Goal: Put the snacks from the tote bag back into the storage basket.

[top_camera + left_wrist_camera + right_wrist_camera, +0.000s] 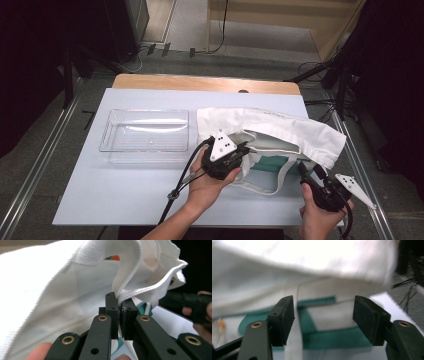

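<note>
The left gripper (119,315) pinches the white bag (280,131) edge near the tabletop's right edge; it could slip. The right gripper (323,317) is wide, holding nothing.

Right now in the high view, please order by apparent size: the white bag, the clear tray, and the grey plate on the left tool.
1. White bag, largest.
2. Clear tray, somewhat smaller.
3. Grey plate, smallest, though it sits nearer the camera.
</note>
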A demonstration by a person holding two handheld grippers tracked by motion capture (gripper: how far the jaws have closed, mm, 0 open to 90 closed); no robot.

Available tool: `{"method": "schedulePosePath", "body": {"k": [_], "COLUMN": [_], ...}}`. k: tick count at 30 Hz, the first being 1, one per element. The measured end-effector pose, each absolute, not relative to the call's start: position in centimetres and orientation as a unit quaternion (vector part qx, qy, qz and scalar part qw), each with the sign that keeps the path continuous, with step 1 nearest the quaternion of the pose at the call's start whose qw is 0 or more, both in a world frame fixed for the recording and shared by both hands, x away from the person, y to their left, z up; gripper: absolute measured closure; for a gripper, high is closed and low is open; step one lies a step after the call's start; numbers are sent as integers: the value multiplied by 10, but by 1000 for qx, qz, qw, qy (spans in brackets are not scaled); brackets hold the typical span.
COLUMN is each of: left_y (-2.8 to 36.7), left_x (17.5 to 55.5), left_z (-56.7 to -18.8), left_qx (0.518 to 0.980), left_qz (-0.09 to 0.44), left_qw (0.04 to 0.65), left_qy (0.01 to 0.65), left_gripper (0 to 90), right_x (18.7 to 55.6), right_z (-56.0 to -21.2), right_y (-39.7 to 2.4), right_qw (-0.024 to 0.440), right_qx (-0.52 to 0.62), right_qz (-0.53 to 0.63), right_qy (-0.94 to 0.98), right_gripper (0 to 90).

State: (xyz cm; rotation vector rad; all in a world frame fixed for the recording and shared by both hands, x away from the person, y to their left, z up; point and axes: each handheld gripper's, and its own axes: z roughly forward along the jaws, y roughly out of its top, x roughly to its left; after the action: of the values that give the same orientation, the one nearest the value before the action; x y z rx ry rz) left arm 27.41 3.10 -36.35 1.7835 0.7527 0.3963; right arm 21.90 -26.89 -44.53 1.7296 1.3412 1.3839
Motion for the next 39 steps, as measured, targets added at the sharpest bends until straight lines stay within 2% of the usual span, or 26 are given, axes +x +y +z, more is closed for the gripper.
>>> {"method": "schedulePosePath", "body": {"k": [6, 9, 12, 15, 16, 17, 19, 23, 26, 31, 36, 38, 39], "left_y": [33, 32, 33, 35, 35, 36, 38, 43, 48, 53, 52, 48, 46], "left_x": [277, 278, 278, 278, 278, 279, 281, 283, 286, 292, 297, 300, 300], "left_z": [-358, -357, -357, -356, -356, -356, -355, -351, -343, -326, -318, -314, -313], "left_qx": [749, 752, 753, 752, 752, 749, 745, 738, 739, 739, 745, 748, 747], "left_qz": [169, 167, 167, 170, 170, 171, 172, 175, 185, 203, 215, 210, 210], "left_qw": [555, 552, 550, 551, 551, 552, 554, 558, 556, 554, 548, 547, 549], "left_qy": [322, 321, 321, 320, 320, 324, 329, 338, 333, 324, 316, 311, 311], "left_gripper": [879, 879, 878, 877, 876, 873, 870, 865, 857, 870, 875, 876, 878], "right_x": [209, 217, 226, 230, 230, 225, 222, 221, 219, 213, 213, 214, 212], "right_z": [-450, -453, -450, -442, -442, -437, -434, -435, -436, -429, -425, -425, -426], "right_y": [-272, -282, -284, -287, -287, -283, -280, -285, -292, -292, -296, -301, -300], "right_qw": [276, 260, 269, 284, 284, 315, 333, 327, 315, 338, 340, 336, 335], "right_qx": [653, 654, 648, 630, 630, 618, 602, 603, 599, 576, 570, 574, 577], "right_qz": [498, 518, 516, 538, 538, 540, 541, 533, 535, 522, 517, 518, 518], "right_qy": [499, 486, 491, 482, 482, 477, 484, 494, 505, 531, 540, 538, 534], "right_gripper": [354, 305, 291, 400, 400, 581, 679, 872, 887, 892, 893, 881, 838]}}
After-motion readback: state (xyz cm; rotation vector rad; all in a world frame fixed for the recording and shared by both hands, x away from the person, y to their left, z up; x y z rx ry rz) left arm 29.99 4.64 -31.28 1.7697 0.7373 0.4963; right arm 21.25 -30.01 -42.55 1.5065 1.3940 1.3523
